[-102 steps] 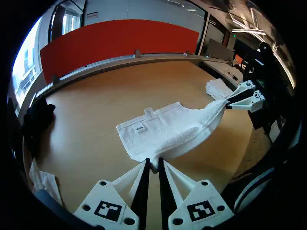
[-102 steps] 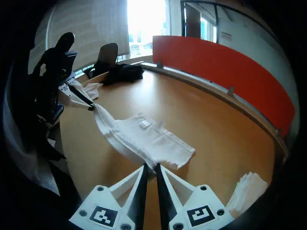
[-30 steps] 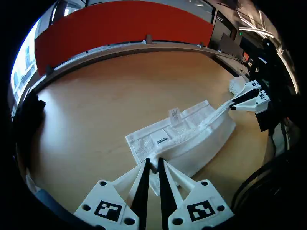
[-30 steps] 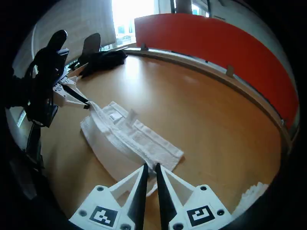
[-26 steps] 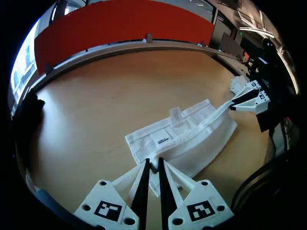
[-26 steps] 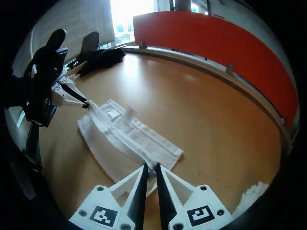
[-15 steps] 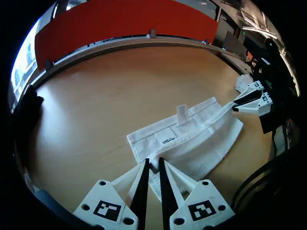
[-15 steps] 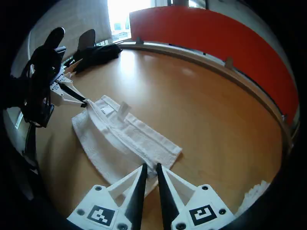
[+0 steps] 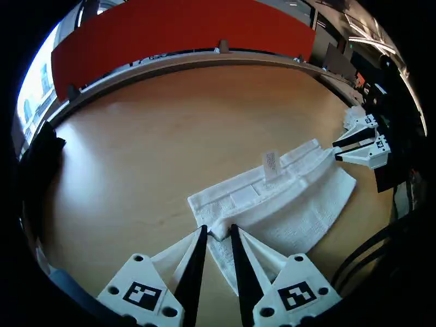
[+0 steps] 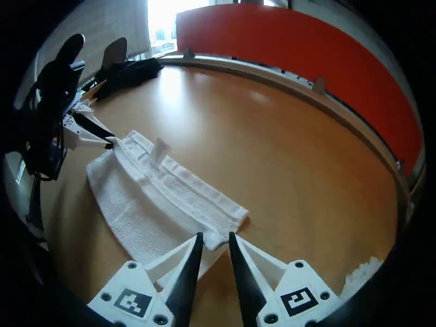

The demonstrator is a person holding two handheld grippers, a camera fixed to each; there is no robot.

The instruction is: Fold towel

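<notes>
A white towel (image 9: 283, 201) lies folded lengthwise on the wooden table (image 9: 163, 120), its upper layer a narrower band with a small tag standing up from it. My left gripper (image 9: 217, 231) is open, and the towel's near corner rests loose between its fingers. In the right gripper view, the towel (image 10: 147, 191) stretches away to the left. The right gripper (image 10: 215, 237) is open around the corner nearest it. Across the towel, the right gripper (image 9: 340, 151) shows with its fingers parted at the far corner. The left gripper (image 10: 109, 139) sits at the opposite end.
A red partition (image 9: 180, 27) runs along the table's far edge. A dark garment (image 10: 128, 73) lies on the table beside a chair (image 10: 114, 52). A pile of white towels (image 10: 359, 272) sits near the table edge, also in the left gripper view (image 9: 354, 114).
Both grippers carried the towel's edge forward over itself, lowered it onto the table, and have now opened, letting go of the corners. The towel lies flatter.
</notes>
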